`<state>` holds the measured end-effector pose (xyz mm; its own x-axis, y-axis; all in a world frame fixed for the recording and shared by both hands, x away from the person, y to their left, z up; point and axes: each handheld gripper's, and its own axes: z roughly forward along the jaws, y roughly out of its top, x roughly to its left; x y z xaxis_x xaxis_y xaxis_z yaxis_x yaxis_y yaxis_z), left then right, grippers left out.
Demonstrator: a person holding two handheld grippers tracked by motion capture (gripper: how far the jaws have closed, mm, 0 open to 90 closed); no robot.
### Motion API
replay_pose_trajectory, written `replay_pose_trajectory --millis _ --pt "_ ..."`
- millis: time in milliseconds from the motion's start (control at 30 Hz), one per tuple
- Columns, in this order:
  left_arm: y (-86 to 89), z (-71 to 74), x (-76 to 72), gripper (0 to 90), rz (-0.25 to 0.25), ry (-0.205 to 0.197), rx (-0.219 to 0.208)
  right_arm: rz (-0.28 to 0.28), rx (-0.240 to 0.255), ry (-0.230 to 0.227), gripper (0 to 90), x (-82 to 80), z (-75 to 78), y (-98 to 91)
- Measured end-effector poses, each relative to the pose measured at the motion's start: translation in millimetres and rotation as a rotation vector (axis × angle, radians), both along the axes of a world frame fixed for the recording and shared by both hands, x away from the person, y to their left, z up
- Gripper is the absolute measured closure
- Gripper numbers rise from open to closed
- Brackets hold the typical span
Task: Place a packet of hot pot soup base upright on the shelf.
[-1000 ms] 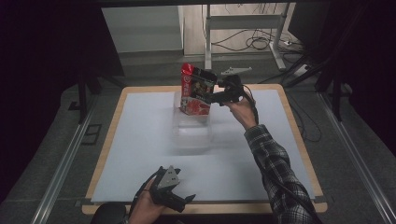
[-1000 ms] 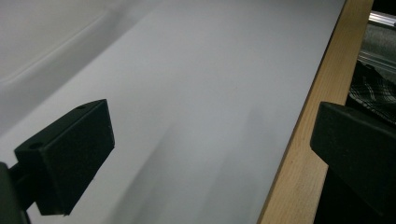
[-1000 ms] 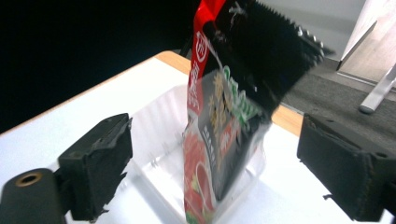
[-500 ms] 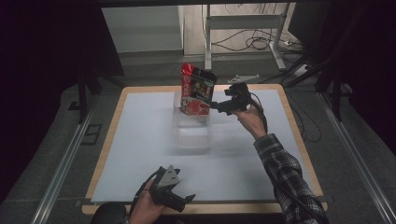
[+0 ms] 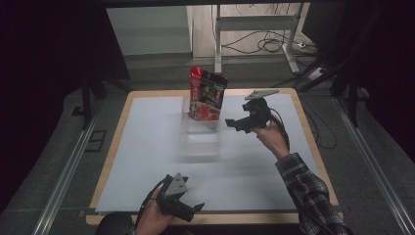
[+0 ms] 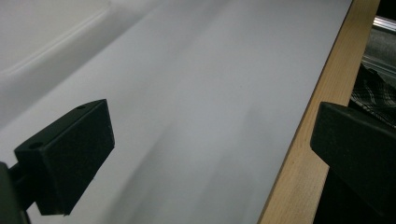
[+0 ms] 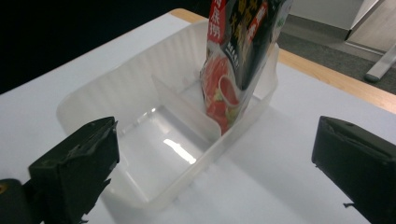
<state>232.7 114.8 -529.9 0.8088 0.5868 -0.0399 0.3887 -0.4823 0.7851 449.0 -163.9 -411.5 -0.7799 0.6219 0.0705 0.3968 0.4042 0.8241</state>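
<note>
Backing my right hand-held gripper (image 5: 234, 124) off the pouch (image 5: 206, 94), jaws just spread & empty, so pouch's placed in bin (image 7: 140, 121); left hand-held gripper (image 5: 192, 211) spread too.

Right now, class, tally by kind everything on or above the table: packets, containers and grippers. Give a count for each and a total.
Red and black snack packets: 1
Clear divided plastic containers: 1
Hand-held grippers: 2, left gripper and right gripper
Total: 4
</note>
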Motion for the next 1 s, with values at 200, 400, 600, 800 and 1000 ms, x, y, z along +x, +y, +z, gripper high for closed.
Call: replay_pose_trajectory --millis 200,400,600,800,1000 --pt "0.3 0.1 0.0 0.0 0.001 -0.006 -0.001 -0.01 -0.036 0.001 0.0 -16.8 -1.6 -10.8" --pt "0.0 -0.1 -0.2 0.0 -0.001 -0.014 -0.003 -0.019 -0.043 0.0 0.0 -32.5 -2.4 -22.6" --pt "-0.3 0.1 -0.6 0.0 -0.005 -0.016 -0.005 -0.013 -0.033 0.017 0.3 -49.6 -2.9 -35.3" --pt "-0.1 0.2 -0.7 0.0 -0.008 -0.021 -0.007 -0.027 -0.031 0.01 0.9 -66.5 -6.8 -48.8" --pt "1.4 0.1 0.3 0.0 0.0 -0.021 -0.008 -0.053 -0.061 0.001 0.9 -83.7 -14.6 -60.8"
